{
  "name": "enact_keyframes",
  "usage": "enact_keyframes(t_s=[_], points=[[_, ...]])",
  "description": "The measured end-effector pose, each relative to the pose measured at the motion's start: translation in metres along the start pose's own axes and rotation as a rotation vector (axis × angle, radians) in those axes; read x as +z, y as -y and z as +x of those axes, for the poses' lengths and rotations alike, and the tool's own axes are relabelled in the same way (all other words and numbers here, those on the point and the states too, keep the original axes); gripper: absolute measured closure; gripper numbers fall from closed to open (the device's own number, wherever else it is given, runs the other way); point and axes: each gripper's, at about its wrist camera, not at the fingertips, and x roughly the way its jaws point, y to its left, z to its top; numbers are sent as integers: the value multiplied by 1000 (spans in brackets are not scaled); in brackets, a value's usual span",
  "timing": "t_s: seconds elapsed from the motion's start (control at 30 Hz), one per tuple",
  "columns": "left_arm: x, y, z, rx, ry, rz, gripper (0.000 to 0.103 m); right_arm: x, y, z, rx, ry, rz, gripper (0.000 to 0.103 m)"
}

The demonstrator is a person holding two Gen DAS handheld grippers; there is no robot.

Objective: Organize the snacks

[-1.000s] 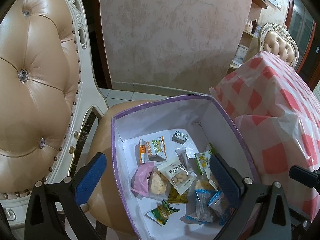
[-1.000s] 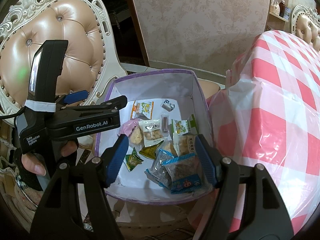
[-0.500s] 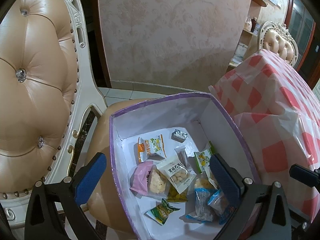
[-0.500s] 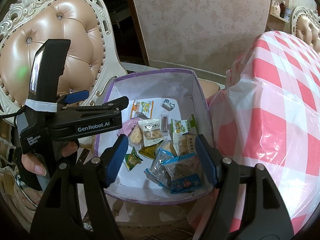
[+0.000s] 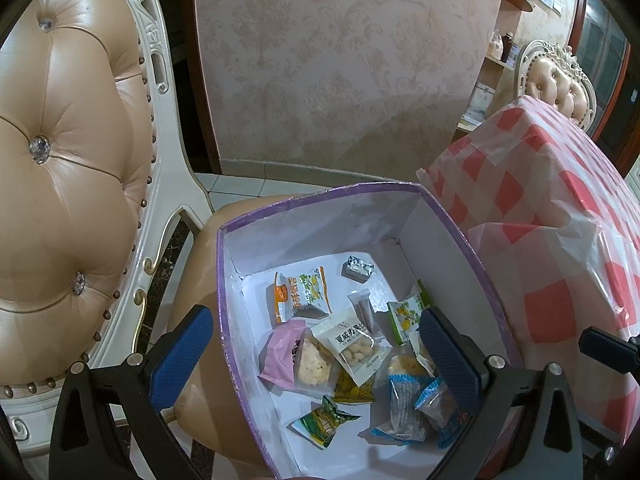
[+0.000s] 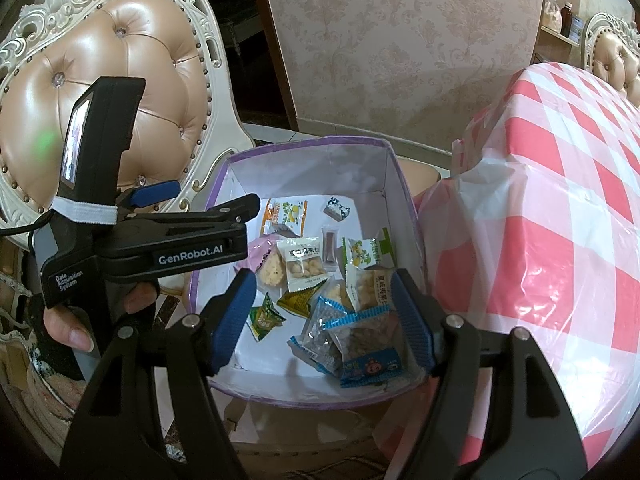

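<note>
Tufted chair [image 5: 68,152] beside patterned wall [image 5: 340,60], checked tablecloth [image 6: 560,200].

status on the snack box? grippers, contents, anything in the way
Left gripper and right gripper open, empty, above the box. Snack packets loose inside on the box floor. Nothing blocking; checked tablecloth close beside the box.

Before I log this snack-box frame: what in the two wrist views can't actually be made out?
- Box near-right inside corner: right wrist view, behind the right gripper finger.
- Blue-edged packets: left wrist view, partly behind the left gripper finger.
- Small silver packet: print too small in both views.
- Yellow packet: mostly under other packets.
- Checked tablecloth top: cut off by the frame edge.
</note>
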Motion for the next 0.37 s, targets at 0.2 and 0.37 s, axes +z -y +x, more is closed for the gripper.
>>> enact_keyframes(t_s=[0.2, 0.37], points=[[0, 0, 1, -5, -6, 0, 0, 0, 0, 0, 0, -1, 0, 30], [0, 1, 2, -12, -6, 0, 0, 0, 0, 0, -1, -1, -1, 30]])
